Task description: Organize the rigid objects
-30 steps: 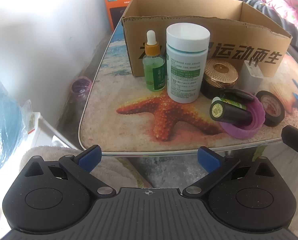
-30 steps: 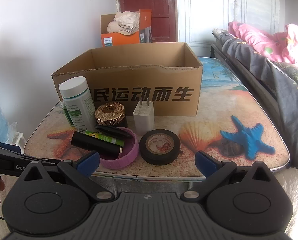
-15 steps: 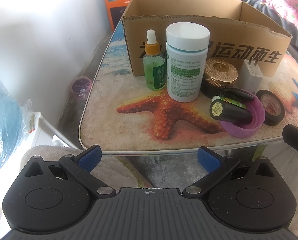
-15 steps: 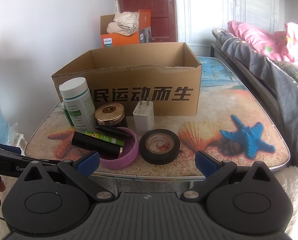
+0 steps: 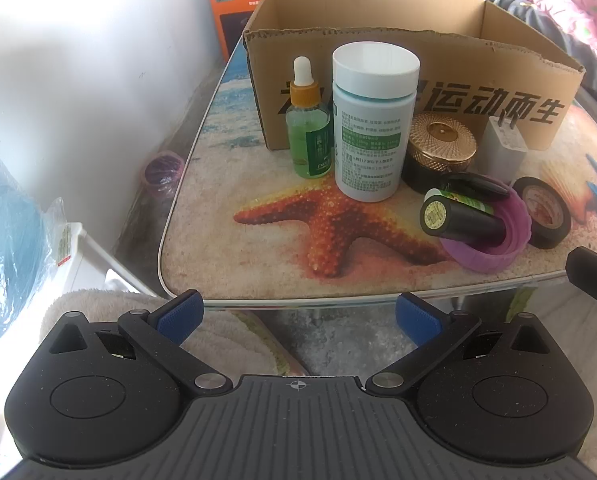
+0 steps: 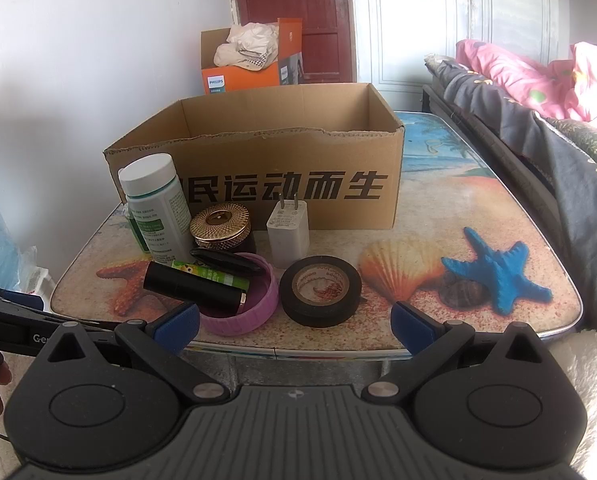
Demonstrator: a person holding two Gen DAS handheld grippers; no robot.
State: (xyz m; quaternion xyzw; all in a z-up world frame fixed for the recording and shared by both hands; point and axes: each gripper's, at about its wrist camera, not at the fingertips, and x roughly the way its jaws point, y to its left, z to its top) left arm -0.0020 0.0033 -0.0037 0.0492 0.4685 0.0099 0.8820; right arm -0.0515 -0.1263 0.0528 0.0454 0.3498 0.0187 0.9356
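Basically both grippers hang off the near edge of the table (image 6: 478, 208), nothing held. Left gripper (image 5: 298, 316) fingers spread wide, empty; right gripper (image 6: 294, 328) the same.

Landmark: cardboard box (image 6: 258, 148), open top, on the table. All items sit in front of its printed wall. White pill bottle (image 5: 372, 120) upright, just in front of the box's left end; green dropper bottle (image 5: 308, 136) upright, touching or just beside the bottle's left. Gold-lidded jar (image 6: 222, 226) upright next, then white charger (image 6: 288, 230) standing with its prongs up, close to the box wall. Purple lid (image 6: 244, 304) lies open-side up further out from the box; black tube (image 6: 196, 288) lies across its rim, long axis running left-right, gold-trimmed end inside the lid, other end sticking out left. A green tube (image 6: 210, 276) and a black oval piece (image 6: 226, 262) lie in the lid too, same rough axis. Black tape roll (image 6: 320, 290) flat, just right of the lid.

No change from earlier frames; the objects haven't moved and the grippers stay put apart from slight camera drift.

Writing: box wall reads "运动而生"; orange box (image 6: 242, 76) behind it says "PHILIPS". Bottle label too small to read.
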